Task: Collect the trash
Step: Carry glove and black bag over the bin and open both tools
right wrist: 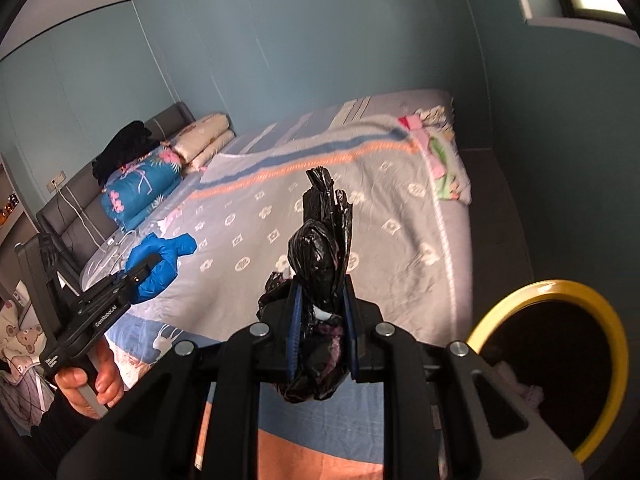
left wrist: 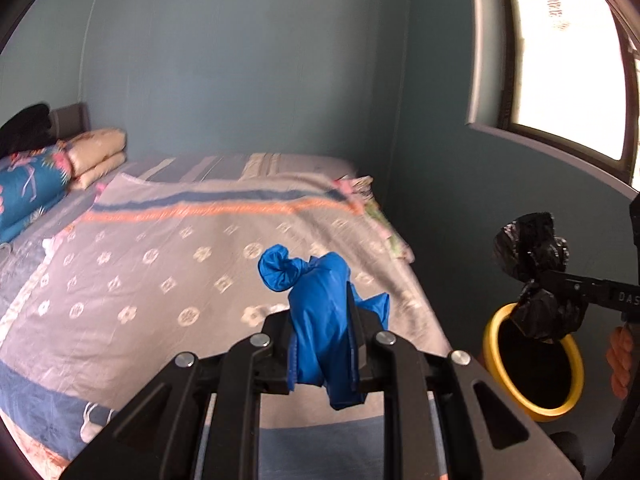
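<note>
Left fingers clamping blue glove, right fingers pinching black bag

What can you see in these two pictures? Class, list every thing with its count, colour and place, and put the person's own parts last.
glove: one, blue, crumpled, clamped in the left tool.
bag: one, black, scrunched, clamped in the right tool.
bin: one, yellow rim, dark inside, on the floor beside the bed.
bed: one, grey patterned cover with blue and orange stripes, against the wall.
pillows: two, cream, stacked at the bed's head.
quilt: one, blue floral, folded, by the pillows.
window: one, bright, upper right.
left tool: one, black, shut.
right tool: one, black, shut.
hand: one, gripping the left tool's handle.
</note>
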Tool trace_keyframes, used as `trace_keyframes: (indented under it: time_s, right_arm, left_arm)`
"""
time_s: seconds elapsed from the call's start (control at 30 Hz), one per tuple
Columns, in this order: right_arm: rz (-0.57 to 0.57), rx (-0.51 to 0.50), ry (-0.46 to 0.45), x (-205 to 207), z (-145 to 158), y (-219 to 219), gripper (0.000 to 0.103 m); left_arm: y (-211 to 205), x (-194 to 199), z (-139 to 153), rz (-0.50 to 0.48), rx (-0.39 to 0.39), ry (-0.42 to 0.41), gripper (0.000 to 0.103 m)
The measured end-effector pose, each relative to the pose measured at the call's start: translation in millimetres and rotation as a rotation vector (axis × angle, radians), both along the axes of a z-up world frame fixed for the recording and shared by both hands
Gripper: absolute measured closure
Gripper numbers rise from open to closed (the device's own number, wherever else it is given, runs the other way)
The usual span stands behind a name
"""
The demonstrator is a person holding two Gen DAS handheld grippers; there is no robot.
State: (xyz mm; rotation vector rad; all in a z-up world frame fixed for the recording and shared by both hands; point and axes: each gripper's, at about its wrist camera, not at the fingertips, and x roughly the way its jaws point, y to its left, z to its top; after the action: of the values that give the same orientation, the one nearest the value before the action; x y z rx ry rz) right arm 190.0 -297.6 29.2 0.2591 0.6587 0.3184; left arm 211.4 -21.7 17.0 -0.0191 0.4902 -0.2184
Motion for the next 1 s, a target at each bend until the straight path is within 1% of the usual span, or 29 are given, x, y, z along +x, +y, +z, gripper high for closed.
trace_keyframes:
  time_s: [0.17, 0.3, 0.47, 0.57, 0.73, 0.9, 1.0]
  right_arm:
    - [-0.038, -0.006, -0.03, -18.8, 16.8, -27.2, 0.085]
    - [-0.064, -0.014, -0.039, -29.1, 23.2, -46.2, 0.085]
    - [-0.107, -0.007, -0.045, -37.1, 29.2, -70.5, 0.085]
    - [-0.134, -0.018, -0.052, -41.3, 30.2, -84.3, 0.085]
    - [-0.181, -0.019, -0.048, -50.4, 26.0, -111.7, 0.085]
    - [-0.23, -0.025, -0.036, -57.5, 19.5, -135.7, 0.085]
    - [-0.258, -0.023, -0.026, -60.3, 14.6, -151.5, 0.085]
  left_arm:
    - [-30.4, -8.4, 16.5, -0.062, 0.005, -0.034, 0.086]
    - [-56.7, -12.1, 27.0, -0.117, 0.009, -0.056, 0.086]
    - [-83.2, -12.6, 33.2, -0.178, 0.007, -0.068, 0.086]
    - [-100.0, -9.3, 33.4, -0.208, 0.006, -0.066, 0.086]
    - [-124.9, -1.6, 31.3, -0.262, -0.027, -0.051, 0.086]
    - [-154.2, -0.9, 23.8, -0.327, -0.041, -0.04, 0.086]
    - [-176.3, 0.8, 16.2, -0.369, -0.044, -0.017, 0.086]
